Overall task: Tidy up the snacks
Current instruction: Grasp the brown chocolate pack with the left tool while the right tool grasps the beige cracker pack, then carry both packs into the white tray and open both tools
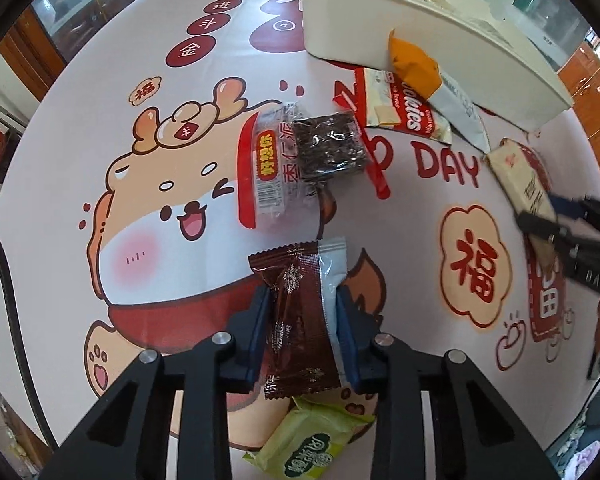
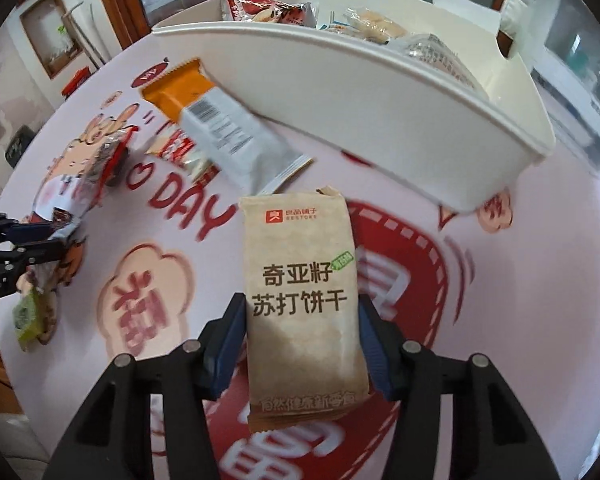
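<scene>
Between my left gripper's blue pads sits a dark brown snack packet, lying lengthwise along the fingers with a pale blue packet pressed against its right edge. Below the fingers, nearer the camera, lies a green packet. My right gripper straddles a tan soda cracker packet the same way, its printed top pointing away from the fingers toward the white bin.

My worry is slippage: both wrappers look slick and are pinched only by their edges, so a quick swing toward the bin could let one twist out. The left pair may also separate, dropping the pale packet onto the printed tablecloth.

Left fingers are closed to packet width, pads touching both wrappers. Right fingers are narrowed around the cracker packet, pads at its sides; I judge it held. Ahead of the right fingers, an orange-and-grey packet leans against the bin wall.
</scene>
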Action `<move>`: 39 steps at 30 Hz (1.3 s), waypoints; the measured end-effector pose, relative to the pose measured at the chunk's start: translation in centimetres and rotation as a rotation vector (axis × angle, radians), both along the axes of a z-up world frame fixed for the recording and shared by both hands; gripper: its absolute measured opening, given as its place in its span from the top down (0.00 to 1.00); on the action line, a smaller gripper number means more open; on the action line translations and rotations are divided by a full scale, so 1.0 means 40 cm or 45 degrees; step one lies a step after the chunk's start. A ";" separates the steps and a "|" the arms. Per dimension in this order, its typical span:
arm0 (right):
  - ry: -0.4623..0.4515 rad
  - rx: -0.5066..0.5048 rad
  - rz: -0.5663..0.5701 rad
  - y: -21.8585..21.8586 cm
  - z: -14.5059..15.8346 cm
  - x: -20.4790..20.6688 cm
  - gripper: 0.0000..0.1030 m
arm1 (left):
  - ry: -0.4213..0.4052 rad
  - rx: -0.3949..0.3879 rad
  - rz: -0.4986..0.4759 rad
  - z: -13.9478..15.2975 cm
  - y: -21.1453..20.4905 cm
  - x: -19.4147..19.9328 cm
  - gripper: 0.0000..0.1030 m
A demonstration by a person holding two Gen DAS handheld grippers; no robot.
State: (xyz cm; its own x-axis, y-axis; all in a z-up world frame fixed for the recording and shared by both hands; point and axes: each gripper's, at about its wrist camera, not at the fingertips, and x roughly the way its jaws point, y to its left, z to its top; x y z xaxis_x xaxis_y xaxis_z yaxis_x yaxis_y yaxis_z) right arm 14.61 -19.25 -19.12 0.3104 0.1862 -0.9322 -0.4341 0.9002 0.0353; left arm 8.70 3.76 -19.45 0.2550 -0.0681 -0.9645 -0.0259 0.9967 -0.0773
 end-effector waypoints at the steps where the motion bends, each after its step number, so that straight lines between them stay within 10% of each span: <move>1: 0.007 0.014 -0.019 0.002 0.004 -0.014 0.48 | -0.008 -0.002 -0.004 0.011 0.000 0.000 0.72; 12: -0.181 0.206 -0.274 -0.020 0.216 -0.082 0.48 | -0.273 -0.034 -0.152 0.271 -0.045 0.092 0.73; 23: -0.490 0.302 -0.542 -0.040 0.554 0.124 0.47 | -0.616 0.052 -0.204 0.575 -0.160 0.381 0.73; 39: -0.457 0.080 -0.624 -0.043 0.550 0.395 0.46 | -0.527 0.087 -0.160 0.481 -0.241 0.652 0.68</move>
State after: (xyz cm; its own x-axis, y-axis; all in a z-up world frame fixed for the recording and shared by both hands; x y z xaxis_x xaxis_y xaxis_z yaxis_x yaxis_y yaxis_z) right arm 30.42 -20.95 2.87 0.6666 -0.0067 -0.7453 0.0356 0.9991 0.0229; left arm 34.80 -5.89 -0.20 0.6151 -0.0627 -0.7860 0.1150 0.9933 0.0107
